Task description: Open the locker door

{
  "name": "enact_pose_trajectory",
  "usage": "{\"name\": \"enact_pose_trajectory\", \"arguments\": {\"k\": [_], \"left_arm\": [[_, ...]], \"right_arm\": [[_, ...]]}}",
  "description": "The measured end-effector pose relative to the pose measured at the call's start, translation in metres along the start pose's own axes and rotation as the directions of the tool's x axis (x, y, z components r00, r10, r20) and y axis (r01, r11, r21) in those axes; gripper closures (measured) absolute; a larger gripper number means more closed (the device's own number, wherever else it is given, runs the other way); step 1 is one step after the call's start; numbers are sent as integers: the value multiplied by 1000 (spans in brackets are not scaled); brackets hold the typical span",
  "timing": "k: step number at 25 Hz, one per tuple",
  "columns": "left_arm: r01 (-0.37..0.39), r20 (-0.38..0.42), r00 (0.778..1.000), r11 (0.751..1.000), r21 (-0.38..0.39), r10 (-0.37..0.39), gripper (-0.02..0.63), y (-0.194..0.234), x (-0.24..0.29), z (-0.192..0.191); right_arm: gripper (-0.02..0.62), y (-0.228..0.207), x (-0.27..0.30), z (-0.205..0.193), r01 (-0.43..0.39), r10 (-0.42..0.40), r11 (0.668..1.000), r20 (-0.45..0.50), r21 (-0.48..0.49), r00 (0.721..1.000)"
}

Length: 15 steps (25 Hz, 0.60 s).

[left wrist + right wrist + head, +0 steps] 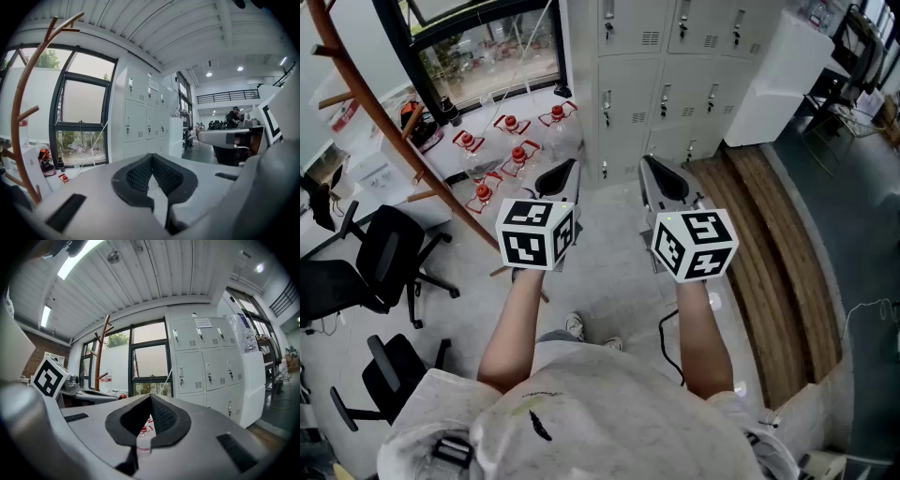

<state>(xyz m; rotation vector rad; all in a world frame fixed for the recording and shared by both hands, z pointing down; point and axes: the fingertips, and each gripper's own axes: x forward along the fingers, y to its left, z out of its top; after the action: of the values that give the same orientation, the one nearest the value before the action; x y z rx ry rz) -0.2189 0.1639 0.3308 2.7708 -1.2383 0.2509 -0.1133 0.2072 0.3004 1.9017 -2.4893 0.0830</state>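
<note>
approach step: lockers not yet reached

the bank of grey lockers (675, 84) is seen ahead against the wall, beside the window (487, 52) and well apart from both grippers; every door appears shut. open floor (609, 281) lies between the person and the lockers. the left gripper (565, 171) and right gripper (651, 169) are held side by side, each with its jaws closed on nothing. the approach is judged to be the step in hand. next, the gap must be crossed, one gripper opened, and a door handle (607, 105) taken.

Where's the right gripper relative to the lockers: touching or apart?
Apart. Right gripper view shows the lockers far beyond the right gripper, its fingers shut.
</note>
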Motion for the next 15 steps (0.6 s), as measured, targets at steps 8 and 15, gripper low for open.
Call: {"name": "enact_pose_trajectory", "arguments": {"k": [8,15], "left_arm": [[8,11,1000,1000,1,-8,600,-9,1,6],[22,17,1000,1000,9,-22,600,-10,4,11]], "right_arm": [[592,-4,-3,4,-1,1,1000,10,0,1000],[592,-3,0,2,-16,16,1000,2,2,1000]]}}
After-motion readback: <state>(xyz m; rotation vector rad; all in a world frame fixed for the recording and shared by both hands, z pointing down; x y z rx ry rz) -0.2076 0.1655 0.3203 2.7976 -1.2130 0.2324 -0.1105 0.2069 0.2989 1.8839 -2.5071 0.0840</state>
